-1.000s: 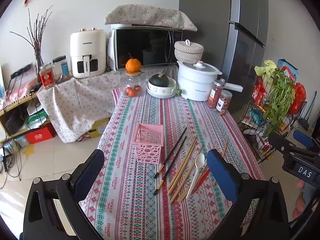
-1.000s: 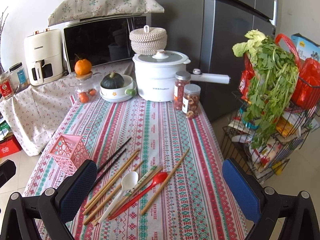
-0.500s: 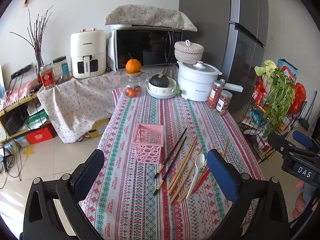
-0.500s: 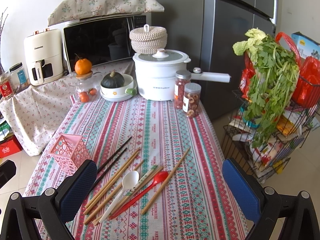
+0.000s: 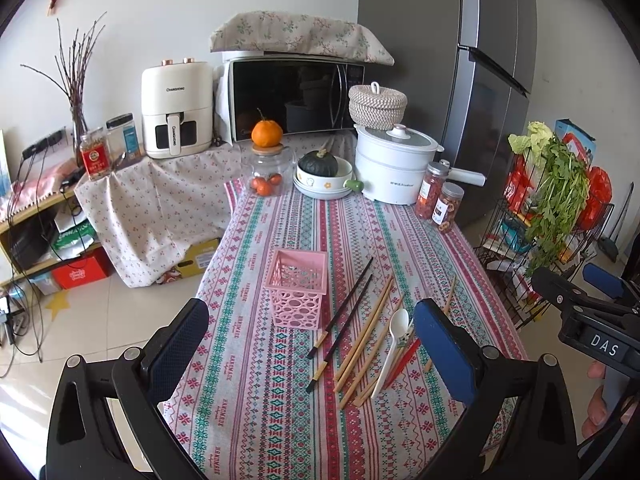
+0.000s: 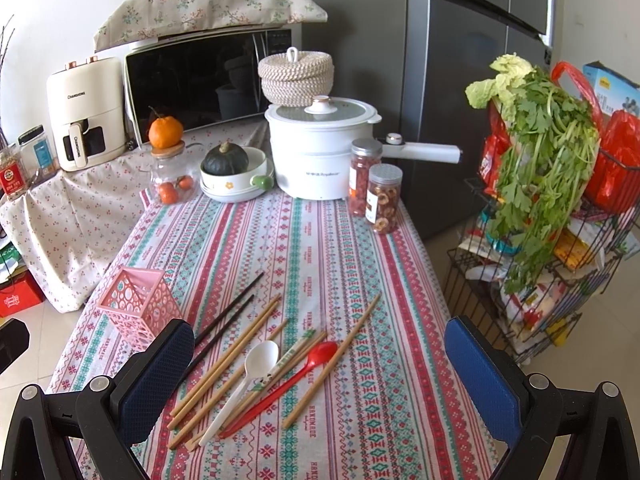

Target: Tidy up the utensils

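Note:
A pink perforated utensil holder [image 5: 298, 288] [image 6: 138, 308] stands upright on the striped tablecloth. To its right lie two black chopsticks [image 5: 347, 308] [image 6: 230, 312], several wooden chopsticks [image 5: 366, 334] [image 6: 228, 356], a white spoon [image 5: 394, 340] [image 6: 250, 376] and a red spoon [image 5: 404, 360] [image 6: 292, 380]. My left gripper [image 5: 312, 344] is open and empty, held above the table in front of the holder. My right gripper [image 6: 320, 364] is open and empty, held above the utensils; its body also shows at the right edge of the left wrist view [image 5: 592, 320].
At the table's far end stand a glass jar with an orange [image 6: 170, 168], a bowl with a squash [image 6: 234, 176], a white pot [image 6: 320, 148] and two snack jars [image 6: 376, 196]. A wire rack of vegetables [image 6: 552, 208] stands right of the table. Tiled floor lies left.

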Tool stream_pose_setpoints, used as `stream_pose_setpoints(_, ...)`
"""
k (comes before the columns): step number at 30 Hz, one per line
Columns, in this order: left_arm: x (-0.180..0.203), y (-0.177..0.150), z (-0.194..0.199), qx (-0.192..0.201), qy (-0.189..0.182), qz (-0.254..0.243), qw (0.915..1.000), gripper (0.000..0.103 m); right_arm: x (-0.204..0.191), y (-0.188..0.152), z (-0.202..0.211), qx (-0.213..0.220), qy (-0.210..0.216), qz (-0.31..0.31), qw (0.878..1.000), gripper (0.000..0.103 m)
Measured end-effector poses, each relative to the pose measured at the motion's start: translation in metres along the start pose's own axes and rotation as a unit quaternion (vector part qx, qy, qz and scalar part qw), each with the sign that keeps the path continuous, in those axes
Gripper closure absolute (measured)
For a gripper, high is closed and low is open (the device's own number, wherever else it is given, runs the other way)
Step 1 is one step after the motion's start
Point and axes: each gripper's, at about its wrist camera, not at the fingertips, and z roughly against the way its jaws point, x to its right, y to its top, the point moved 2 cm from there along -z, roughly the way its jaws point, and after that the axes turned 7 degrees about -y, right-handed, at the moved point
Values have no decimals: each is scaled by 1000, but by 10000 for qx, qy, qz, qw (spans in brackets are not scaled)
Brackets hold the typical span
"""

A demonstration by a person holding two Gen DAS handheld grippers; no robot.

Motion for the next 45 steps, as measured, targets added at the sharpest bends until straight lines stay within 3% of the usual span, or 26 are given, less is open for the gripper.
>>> stream_pose_setpoints(19, -2, 4, 0, 65, 8, -63, 10000, 0, 2, -2, -9, -123, 20, -83, 9999, 0)
stream_pose_setpoints(24, 0, 14, -10, 73, -201, -293, 9993, 0, 12, 3, -23, -221, -153, -182, 9995, 0)
stream_pose_setpoints(33, 25, 43, -59, -715, -697, -953, 9904, 0, 38, 3, -86, -1164, -25, -394, 9924, 0)
stream_pose_setpoints(41, 62, 60, -142, -1737, -718, -1578, 9694, 2, 66, 0, -140, -1780, -3, -542, 9825, 0)
stream_pose_setpoints(43, 66, 61, -167, -1989, -718, -1606, 9641, 5, 70, -1, -153, -1920, -6, -564, 9798, 0)
stream_pose_setpoints(45, 67, 61, -195, -2284, -758, -1537, 9584, 17, 71, -3, -165, -2060, 63, -590, 9768, 3)
